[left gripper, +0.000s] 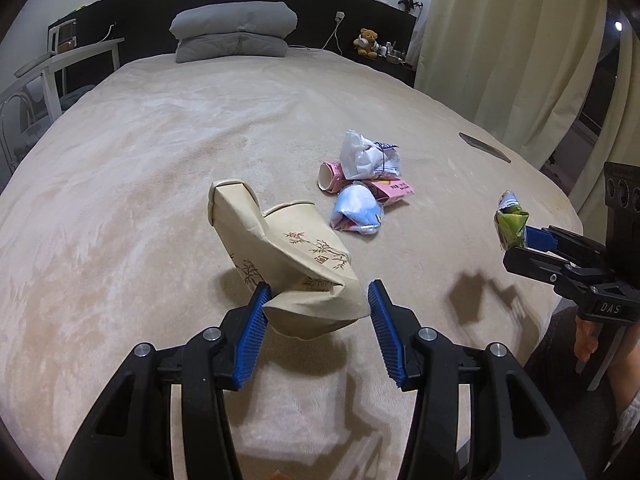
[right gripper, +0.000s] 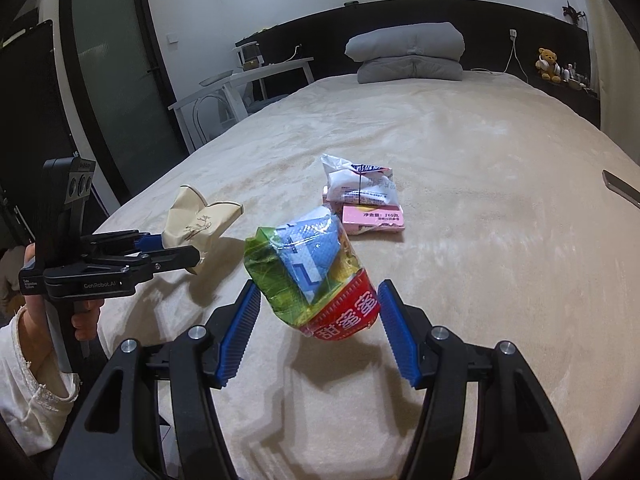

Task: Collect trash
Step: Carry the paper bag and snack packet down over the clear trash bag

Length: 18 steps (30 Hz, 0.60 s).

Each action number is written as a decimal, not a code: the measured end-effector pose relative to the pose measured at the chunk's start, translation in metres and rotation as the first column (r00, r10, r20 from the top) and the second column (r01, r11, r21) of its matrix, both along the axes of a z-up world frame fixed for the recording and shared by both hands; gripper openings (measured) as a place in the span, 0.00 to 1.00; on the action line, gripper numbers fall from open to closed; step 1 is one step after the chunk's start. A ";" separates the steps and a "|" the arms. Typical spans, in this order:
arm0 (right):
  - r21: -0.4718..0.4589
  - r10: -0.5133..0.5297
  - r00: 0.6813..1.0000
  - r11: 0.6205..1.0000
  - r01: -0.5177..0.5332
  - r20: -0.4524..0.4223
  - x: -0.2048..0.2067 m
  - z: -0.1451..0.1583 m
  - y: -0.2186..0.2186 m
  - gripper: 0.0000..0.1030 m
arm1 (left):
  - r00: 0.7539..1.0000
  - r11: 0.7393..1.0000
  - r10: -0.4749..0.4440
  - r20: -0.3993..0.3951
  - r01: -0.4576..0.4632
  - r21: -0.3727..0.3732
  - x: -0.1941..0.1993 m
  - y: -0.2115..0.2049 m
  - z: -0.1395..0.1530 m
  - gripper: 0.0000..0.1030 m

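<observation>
My left gripper (left gripper: 318, 300) is shut on a crumpled beige paper bag (left gripper: 288, 252) with a bamboo print and holds it above the bed; it also shows in the right wrist view (right gripper: 198, 222). My right gripper (right gripper: 318, 300) is shut on a green, blue and red snack wrapper (right gripper: 316, 272), held above the bed; the wrapper shows at the right in the left wrist view (left gripper: 510, 222). A pile of trash lies mid-bed: a white plastic wrapper (left gripper: 368, 156), a pink carton (left gripper: 394, 190), a pink paper cup (left gripper: 330, 176) and a light blue packet (left gripper: 358, 208).
The bed (left gripper: 160, 160) has a beige fleece cover. Grey folded bedding (left gripper: 234, 30) lies at the dark headboard. A dark flat object (left gripper: 484, 146) lies near the bed's right edge. A white table and chair (right gripper: 240, 88) stand left of the bed, curtains (left gripper: 500, 40) to the right.
</observation>
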State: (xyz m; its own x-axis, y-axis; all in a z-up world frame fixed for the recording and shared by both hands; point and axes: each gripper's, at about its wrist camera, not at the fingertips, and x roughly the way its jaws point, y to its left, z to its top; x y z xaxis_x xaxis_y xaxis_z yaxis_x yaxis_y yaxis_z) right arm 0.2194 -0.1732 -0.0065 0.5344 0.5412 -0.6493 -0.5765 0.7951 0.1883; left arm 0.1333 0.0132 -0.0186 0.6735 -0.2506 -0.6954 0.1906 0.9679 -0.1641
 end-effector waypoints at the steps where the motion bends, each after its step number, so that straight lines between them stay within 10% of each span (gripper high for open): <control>1: -0.004 0.005 1.000 1.000 -0.005 0.001 -0.005 0.000 0.001 0.59 | 1.000 1.000 -0.001 0.001 0.001 0.007 -0.004 -0.002 0.000 0.48; 18: -0.008 0.060 0.998 0.998 -0.060 0.011 -0.083 -0.004 0.005 0.59 | 0.999 0.996 -0.037 0.002 0.037 0.084 -0.096 -0.027 -0.003 0.48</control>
